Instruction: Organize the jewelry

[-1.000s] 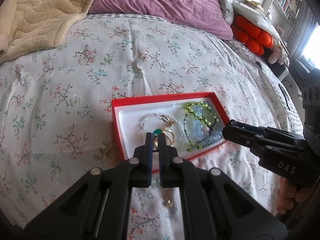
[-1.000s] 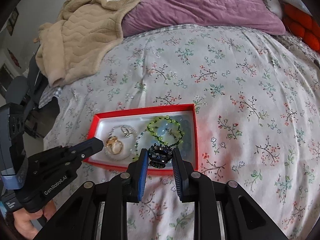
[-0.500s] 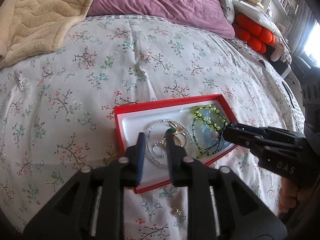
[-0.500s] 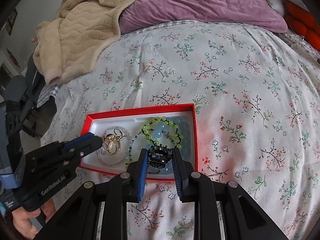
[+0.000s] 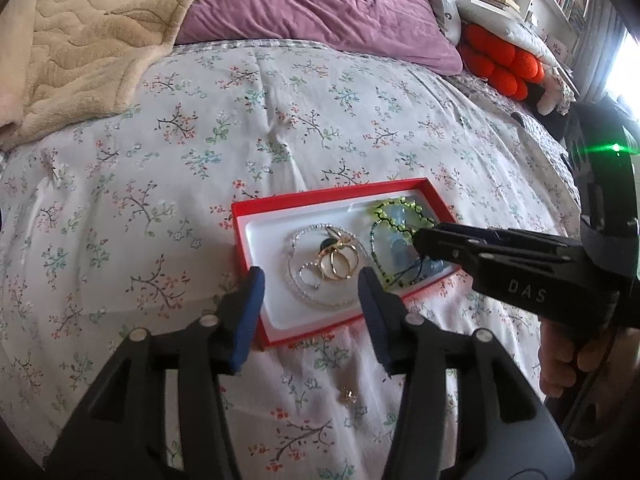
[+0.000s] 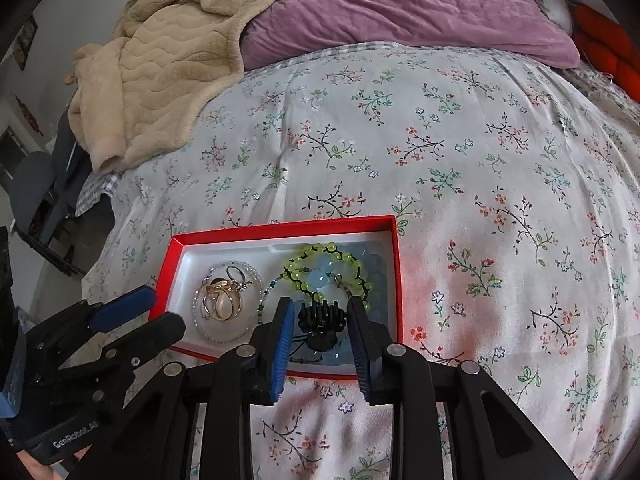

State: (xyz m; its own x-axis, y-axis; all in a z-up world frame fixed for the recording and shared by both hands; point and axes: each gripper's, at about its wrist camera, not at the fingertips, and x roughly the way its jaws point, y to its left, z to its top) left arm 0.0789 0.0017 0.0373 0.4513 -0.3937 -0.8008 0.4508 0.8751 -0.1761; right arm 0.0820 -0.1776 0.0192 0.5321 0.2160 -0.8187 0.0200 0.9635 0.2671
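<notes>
A red box with a white liner (image 5: pixel 248 216) (image 6: pixel 394 264) lies on the floral bedspread. It holds gold rings (image 5: pixel 338 262) (image 6: pixel 222 302) inside a clear bead bracelet, plus a green bead bracelet (image 5: pixel 400 210) (image 6: pixel 328 258) over pale blue beads. My left gripper (image 5: pixel 310 294) is open and empty over the box's near edge. My right gripper (image 6: pixel 320 322) is shut on a black spiky hair clip (image 6: pixel 322 318) just above the box's right half. A small gold piece (image 5: pixel 348 394) lies loose on the bedspread below the box.
A beige blanket (image 6: pixel 160 72) and a purple pillow (image 6: pixel 400 4) lie at the head of the bed. An orange cushion (image 5: pixel 500 64) sits far right. The bed's left edge drops to a chair (image 6: pixel 36 196).
My left gripper opened wide, let the gold ring with the green stone fall among the rings in the box, and drew back. The right gripper kept hold of the black clip.
</notes>
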